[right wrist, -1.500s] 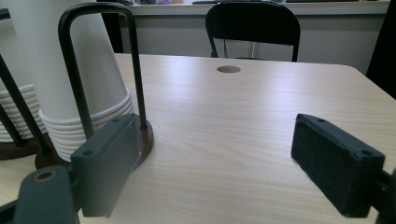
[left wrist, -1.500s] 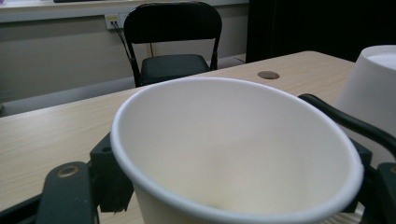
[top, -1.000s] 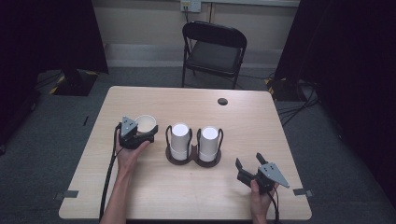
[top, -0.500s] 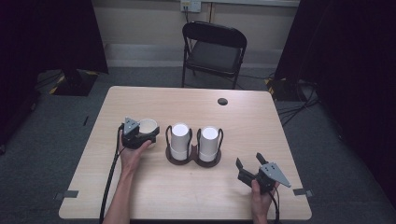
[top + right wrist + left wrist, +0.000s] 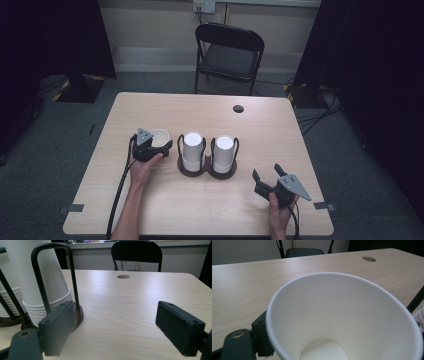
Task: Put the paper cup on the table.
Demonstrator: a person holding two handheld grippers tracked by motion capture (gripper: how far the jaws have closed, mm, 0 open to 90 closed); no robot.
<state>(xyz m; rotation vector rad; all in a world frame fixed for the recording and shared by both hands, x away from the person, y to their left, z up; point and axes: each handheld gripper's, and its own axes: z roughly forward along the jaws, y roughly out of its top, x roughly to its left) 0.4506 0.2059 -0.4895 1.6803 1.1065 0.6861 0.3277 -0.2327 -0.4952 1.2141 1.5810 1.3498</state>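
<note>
Cup point(image 5: 160, 137) and left claw point(image 5: 152, 144) sit slightly lower and nearer the person than a second ago, the mouth tipped a little more toward the camera; the right claw point(image 5: 267, 176) has not moved. The white paper cup is clamped between the left jaws, just left of the black rack point(image 5: 207, 170) holding two stacks of upturned cups point(image 5: 192, 150). The right claw rests on the desk point(image 5: 280, 135) with jaws spread apart, empty, near the rack's right side.

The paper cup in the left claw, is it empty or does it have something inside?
Empty. The left gripper view looks straight into the paper cup, and its white bottom shows bare, with no liquid or object inside.
</note>
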